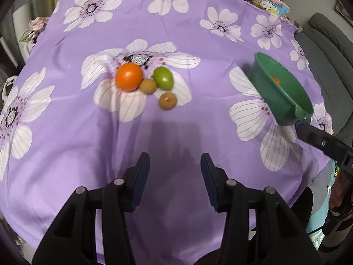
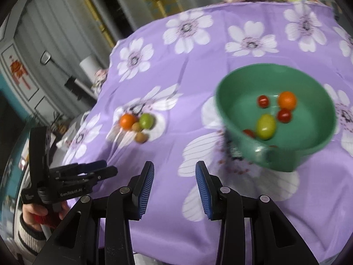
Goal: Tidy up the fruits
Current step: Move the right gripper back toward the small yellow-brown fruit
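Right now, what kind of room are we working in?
Most likely a lived-in home room, not a lab. A purple floral tablecloth covers the table, a grey sofa stands beside it, and a panelled door with a red paper decoration shows behind.

We look down past our left gripper point(image 1: 175, 177), its jaws apart over bare purple cloth point(image 1: 66, 137) with nothing between them. Mid-table, an orange point(image 1: 129, 77), a green fruit point(image 1: 163, 78) and two brown fruits point(image 1: 149, 86) point(image 1: 168, 101) sit clustered on a white flower print. Toward the table's right edge a green bowl point(image 1: 284, 88) holds something orange, and our right gripper point(image 1: 298, 124) is at its lug
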Tool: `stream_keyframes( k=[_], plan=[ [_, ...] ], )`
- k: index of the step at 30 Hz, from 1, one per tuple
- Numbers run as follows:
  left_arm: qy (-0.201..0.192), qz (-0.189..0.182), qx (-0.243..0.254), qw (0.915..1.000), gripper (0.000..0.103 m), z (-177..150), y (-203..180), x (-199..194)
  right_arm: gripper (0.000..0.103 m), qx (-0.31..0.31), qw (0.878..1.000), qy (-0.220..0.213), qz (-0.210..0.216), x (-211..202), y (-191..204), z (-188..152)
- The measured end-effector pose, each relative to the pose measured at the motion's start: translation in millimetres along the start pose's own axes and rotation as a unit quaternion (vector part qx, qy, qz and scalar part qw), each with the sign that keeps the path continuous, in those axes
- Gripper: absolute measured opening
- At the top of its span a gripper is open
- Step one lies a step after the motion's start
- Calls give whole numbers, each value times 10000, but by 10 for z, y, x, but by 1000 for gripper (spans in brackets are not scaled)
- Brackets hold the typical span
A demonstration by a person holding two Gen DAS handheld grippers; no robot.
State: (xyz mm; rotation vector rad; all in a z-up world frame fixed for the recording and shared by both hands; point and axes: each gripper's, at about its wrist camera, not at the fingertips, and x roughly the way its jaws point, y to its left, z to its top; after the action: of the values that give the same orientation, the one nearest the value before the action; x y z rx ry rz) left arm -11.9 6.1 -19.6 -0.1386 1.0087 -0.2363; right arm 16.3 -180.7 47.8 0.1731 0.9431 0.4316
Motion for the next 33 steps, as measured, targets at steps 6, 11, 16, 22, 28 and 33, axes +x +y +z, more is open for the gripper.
stream_keyframes(
  k=[6, 11, 16, 22, 28, 33],
  plan=[
    [14, -141, -228, 9996, 47, -73, 215, -52, 40, -312, 9990, 307, 132, 205, 268, -16],
    [-85, -190, -337, 9992, 47, -92, 314, -117, 40, -462, 9978, 449, 168, 312, 424, -19],
    [-282, -128, -340, 9989, 47, -97, 359, -173, 40, -575, 9960, 661, 159, 456, 540, -29],
    [-348, -150, -309, 9988, 47, -80, 376, -167, 40, -673, 9945, 796, 141, 534, 618, -32],
    [-364, -252, -241, 9987, 47, -47, 364, -135, 40, -719, 9936, 867, 95, 601, 664, -7],
    [-357, -313, -286, 9985, 47, -24, 398, -117, 40, -723, 9932, 910, 69, 664, 676, 22]
  ],
)
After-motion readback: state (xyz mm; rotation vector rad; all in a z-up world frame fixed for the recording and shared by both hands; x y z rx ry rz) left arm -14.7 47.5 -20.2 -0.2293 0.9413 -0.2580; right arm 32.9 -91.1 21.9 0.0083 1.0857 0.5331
